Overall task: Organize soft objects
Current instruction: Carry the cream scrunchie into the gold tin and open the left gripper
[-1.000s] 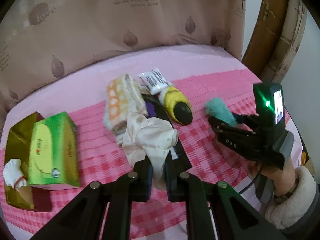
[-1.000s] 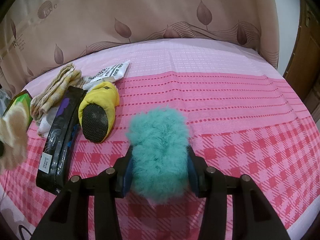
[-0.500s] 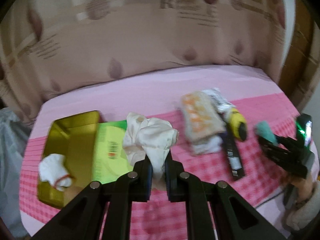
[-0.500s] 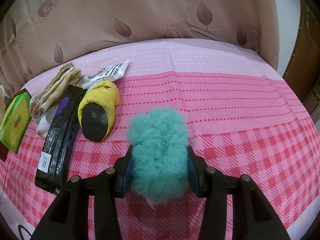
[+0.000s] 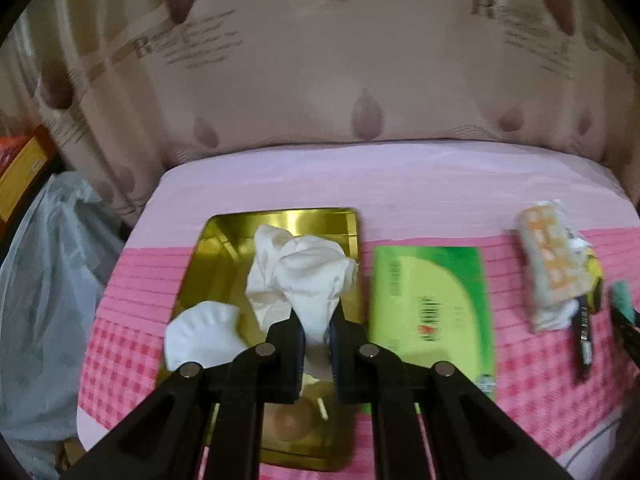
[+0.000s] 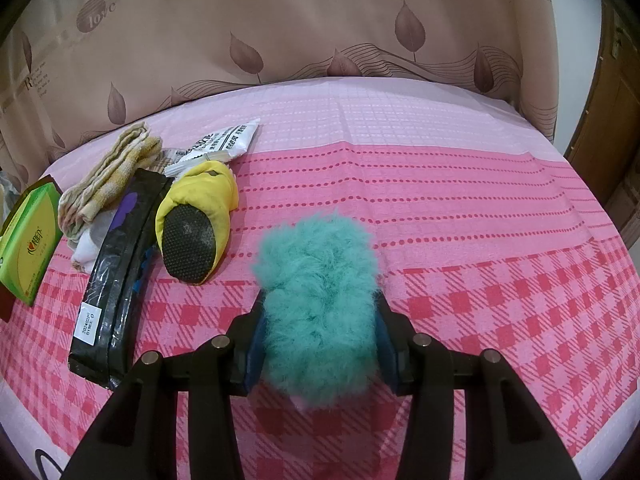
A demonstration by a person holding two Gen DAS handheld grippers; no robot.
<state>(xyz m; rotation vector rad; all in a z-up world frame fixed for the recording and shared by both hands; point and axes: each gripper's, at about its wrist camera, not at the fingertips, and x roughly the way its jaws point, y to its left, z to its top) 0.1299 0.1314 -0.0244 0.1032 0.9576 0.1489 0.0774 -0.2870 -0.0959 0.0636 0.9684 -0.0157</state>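
the left gripper (image 5: 316, 344) is pressed together on the lower end of a crumpled white cloth (image 5: 304, 276). the cloth stands up from the jaws in a loose bunch, and it hangs directly over the gold tray (image 5: 224, 228). in this view the tray lies under and in front of the claw, with its long axis running away from the camera, so the cloth is already above the open inside of it. a small white sock (image 5: 204, 336) lies in the tray on the near left side, and a green tissue box (image 5: 432, 308) lies just beside the tray on its right. i judge that the next move is only to lower and let go, and the free space is more in the far and middle part of the tray.

the right gripper (image 6: 318, 336) is pinching a fluffy teal thing (image 6: 316, 292) and is well apart from the tray, over the pink checked cover (image 6: 480, 240). a folded towel (image 6: 108, 176), a black packet (image 6: 116, 272) and a yellow slipper (image 6: 196, 224) lie to its left. the left hand is clearly nearer to the tray.
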